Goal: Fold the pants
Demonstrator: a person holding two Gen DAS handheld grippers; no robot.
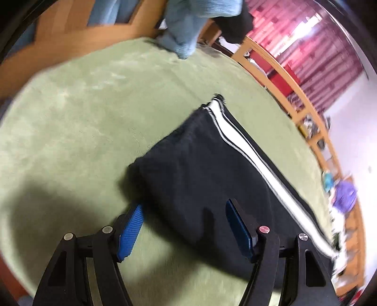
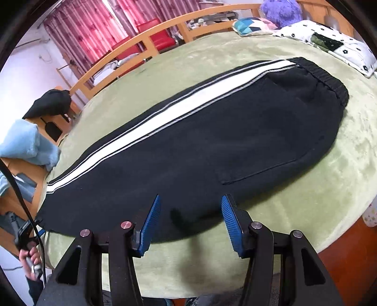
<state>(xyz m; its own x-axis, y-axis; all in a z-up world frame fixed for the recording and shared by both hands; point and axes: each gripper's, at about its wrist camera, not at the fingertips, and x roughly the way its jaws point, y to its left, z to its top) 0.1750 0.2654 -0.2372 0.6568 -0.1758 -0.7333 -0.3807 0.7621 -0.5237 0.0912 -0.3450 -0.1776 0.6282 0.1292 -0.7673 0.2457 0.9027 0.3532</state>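
Observation:
Black pants (image 2: pixel 212 141) with a white side stripe lie flat on a green blanket (image 2: pixel 329 164), folded lengthwise, waistband far right, leg cuffs at left. My right gripper (image 2: pixel 190 207) is open and empty, hovering at the pants' near edge around mid-length. In the left wrist view the leg end of the pants (image 1: pixel 207 169) lies ahead. My left gripper (image 1: pixel 185 211) is open, its right finger over the black cloth and its left finger over the blanket beside the cuff corner.
A light blue cloth (image 1: pixel 186 28) hangs over the wooden bed rail (image 1: pixel 282 77). A flowered pillow (image 2: pixel 329 40) and a purple plush toy (image 2: pixel 282 9) lie beyond the waistband. A black garment (image 2: pixel 49 103) sits on the rail. Red curtains are behind.

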